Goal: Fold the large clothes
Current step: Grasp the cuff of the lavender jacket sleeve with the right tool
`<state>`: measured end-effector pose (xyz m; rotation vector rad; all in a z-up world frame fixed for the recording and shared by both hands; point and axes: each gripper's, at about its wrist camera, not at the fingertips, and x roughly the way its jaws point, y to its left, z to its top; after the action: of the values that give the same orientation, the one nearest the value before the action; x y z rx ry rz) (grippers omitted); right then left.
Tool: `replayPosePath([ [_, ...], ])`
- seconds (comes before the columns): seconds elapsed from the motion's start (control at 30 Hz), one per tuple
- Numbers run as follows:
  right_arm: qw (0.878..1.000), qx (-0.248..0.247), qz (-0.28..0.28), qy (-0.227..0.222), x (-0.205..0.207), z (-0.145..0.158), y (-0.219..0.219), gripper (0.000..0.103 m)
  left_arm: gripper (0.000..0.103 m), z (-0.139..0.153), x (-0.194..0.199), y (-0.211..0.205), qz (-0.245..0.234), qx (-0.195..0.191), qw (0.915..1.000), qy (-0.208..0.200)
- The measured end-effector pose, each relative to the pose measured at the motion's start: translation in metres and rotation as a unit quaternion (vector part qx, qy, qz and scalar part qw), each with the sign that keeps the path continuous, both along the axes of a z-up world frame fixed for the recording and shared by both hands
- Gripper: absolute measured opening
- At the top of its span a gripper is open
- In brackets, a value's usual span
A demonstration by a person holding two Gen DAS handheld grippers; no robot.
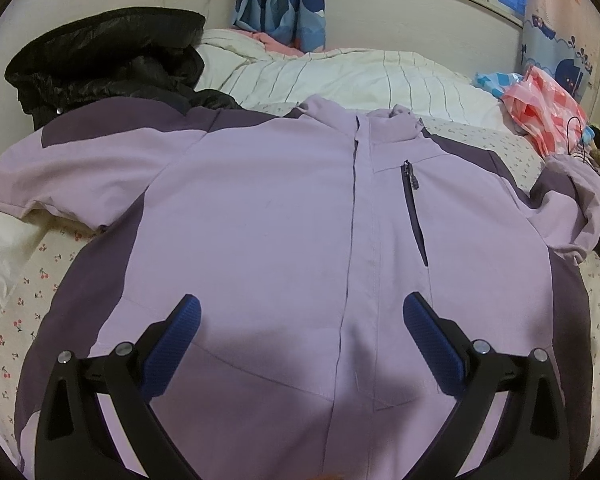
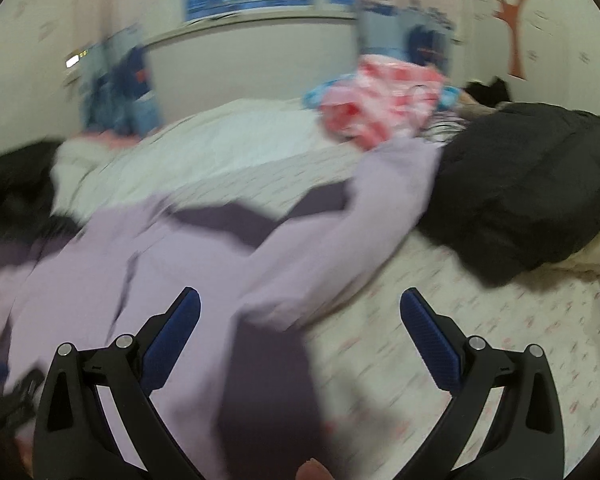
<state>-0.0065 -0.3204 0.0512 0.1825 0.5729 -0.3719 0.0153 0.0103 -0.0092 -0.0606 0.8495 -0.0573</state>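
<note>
A large lilac jacket (image 1: 268, 216) with dark purple panels lies front up and zipped on the bed, collar toward the far side and sleeves spread. My left gripper (image 1: 300, 308) is open and empty above its lower front. The right wrist view is blurred. There the jacket (image 2: 80, 280) lies at the left and one lilac sleeve (image 2: 340, 236) runs up to the right. My right gripper (image 2: 300, 304) is open and empty above the sleeve's cuff end and the dark side panel.
A black puffy coat (image 1: 108, 64) lies at the far left. Another dark coat (image 2: 528, 184) lies right of the sleeve. A pink checked plastic bag (image 1: 548, 116) sits at the far right. A striped quilt (image 1: 340, 76) lies behind the jacket. The cherry-print sheet (image 2: 460, 340) shows at the right.
</note>
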Motion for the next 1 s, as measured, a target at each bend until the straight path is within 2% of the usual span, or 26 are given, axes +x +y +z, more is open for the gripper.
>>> replayPosePath([
  [0.03,1.000,-0.003,-0.008,0.003,0.008,0.006,-0.014,0.097,0.098,0.001,-0.001,0.000,0.000,-0.002,1.0000,-0.004],
  [0.07,1.000,-0.010,-0.022,0.013,0.022,0.013,-0.032,0.097,0.098,0.003,-0.001,0.001,0.000,0.000,0.9997,-0.026],
  [0.1,0.999,-0.020,-0.037,0.018,0.035,0.019,-0.047,0.097,0.098,0.003,-0.002,0.000,-0.001,0.001,0.9997,-0.026],
  [0.13,0.998,-0.032,-0.048,0.023,0.052,0.028,-0.064,0.097,0.098,0.005,-0.002,0.001,0.000,0.000,0.9986,-0.053],
  [0.17,0.998,-0.039,-0.050,0.027,0.066,0.034,-0.075,0.097,0.098,0.005,-0.002,0.000,-0.001,0.002,0.9984,-0.057],
  [0.2,0.997,-0.044,-0.053,0.034,0.081,0.040,-0.087,0.097,0.098,0.007,-0.003,0.001,0.000,-0.002,0.9964,-0.085],
  [0.37,0.992,-0.032,-0.067,0.098,0.172,0.050,-0.153,0.097,0.098,-0.003,0.002,-0.001,-0.005,0.020,0.9992,-0.034],
  [0.47,0.987,-0.038,-0.082,0.130,0.204,0.051,-0.197,0.097,0.098,-0.010,0.006,0.000,-0.006,0.018,0.9998,-0.010],
  [0.57,0.982,0.004,-0.085,0.167,0.231,0.035,-0.233,0.097,0.098,-0.018,0.012,-0.001,-0.007,0.017,0.9998,0.006],
  [0.63,0.980,0.008,-0.079,0.185,0.244,0.024,-0.237,0.097,0.098,-0.023,0.012,-0.005,-0.010,0.025,0.9995,0.013],
  [0.7,0.975,-0.022,-0.065,0.212,0.262,0.006,-0.226,0.097,0.098,-0.026,0.011,-0.008,-0.012,0.032,0.9993,0.015],
  [0.73,0.968,-0.044,-0.059,0.240,0.272,-0.008,-0.218,0.097,0.098,-0.027,0.011,-0.011,-0.014,0.039,0.9991,0.014],
  [0.8,0.943,-0.111,-0.056,0.308,0.290,-0.044,-0.206,0.097,0.098,-0.031,0.012,-0.012,-0.016,0.045,0.9987,0.019],
  [0.83,0.937,-0.130,-0.055,0.321,0.291,-0.057,-0.205,0.093,0.098,-0.033,0.013,-0.014,-0.017,0.048,0.9985,0.022],
  [0.87,0.940,-0.121,-0.048,0.314,0.288,-0.065,-0.208,0.086,0.098,-0.035,0.014,-0.014,-0.017,0.049,0.9983,0.026],
  [0.9,0.947,-0.100,-0.044,0.302,0.283,-0.067,-0.214,0.060,0.098,-0.037,0.014,-0.014,-0.017,0.050,0.9982,0.028],
  [0.93,0.950,-0.077,-0.050,0.298,0.278,-0.068,-0.222,0.021,0.098,-0.038,0.014,-0.014,-0.017,0.049,0.9982,0.030],
  [0.97,0.956,-0.045,-0.060,0.283,0.268,-0.064,-0.235,0.011,0.098,-0.037,0.013,-0.013,-0.017,0.048,0.9982,0.031],
  [1.0,0.963,-0.014,-0.061,0.262,0.257,-0.055,-0.245,0.008,0.098,-0.037,0.013,-0.012,-0.017,0.047,0.9983,0.029],
])
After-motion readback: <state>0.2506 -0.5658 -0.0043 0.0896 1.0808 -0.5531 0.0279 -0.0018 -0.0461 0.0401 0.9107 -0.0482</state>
